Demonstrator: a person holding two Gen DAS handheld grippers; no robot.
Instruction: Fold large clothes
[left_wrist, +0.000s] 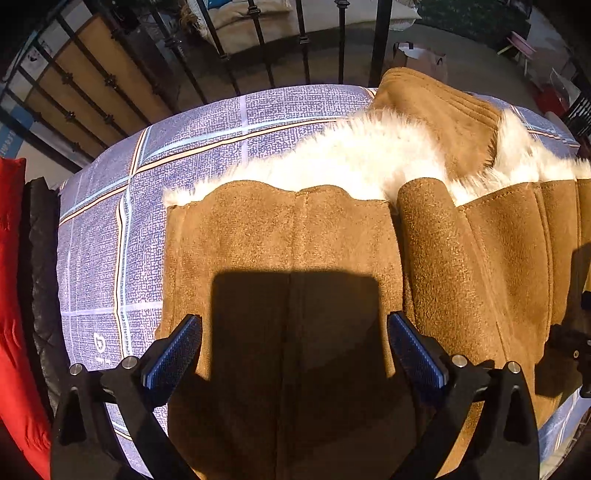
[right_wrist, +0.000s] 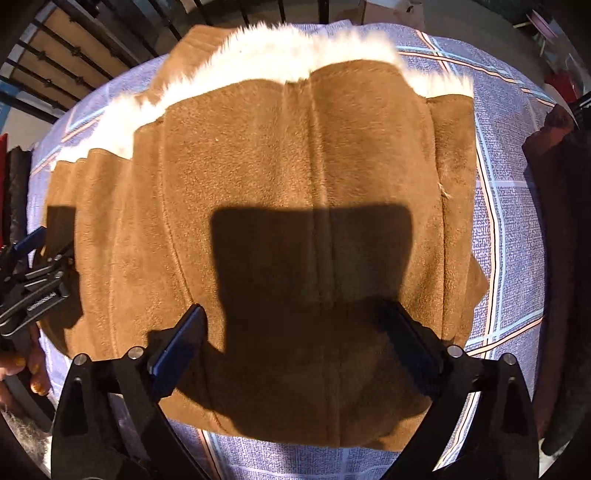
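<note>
Hovering over a brown suede coat (left_wrist: 280, 236) with white fur lining (left_wrist: 332, 158), the left gripper (left_wrist: 293, 350) stood released, its blue-padded fingers (left_wrist: 173, 354) spread wide with nothing between them. The right gripper (right_wrist: 295, 343) was likewise released and empty above the same coat (right_wrist: 288, 155). The coat lay ahead of and beneath both grippers, spread on a blue checked sheet (left_wrist: 207, 129) covering what looked like a bed, already doubled into a compact block with its lining showing along the far edge. Both grippers seemed held just above the folded panels, probably because a fold had been laid down and they were free to choose the next hold; that was a judgement, not something shown. The left view alone showed a rolled sleeve or panel (left_wrist: 428, 229) ahead and to the right of the left gripper, a loose flap (left_wrist: 436, 107) standing beyond the fur, and red and black fabric (left_wrist: 18, 295) far to its left. The right view alone showed the coat's near hem (right_wrist: 295, 435) just below its fingers, the bare sheet (right_wrist: 517, 206) to its right, and the left gripper (right_wrist: 33, 254) off to its left, with a hand (right_wrist: 29, 373) below it.
</note>
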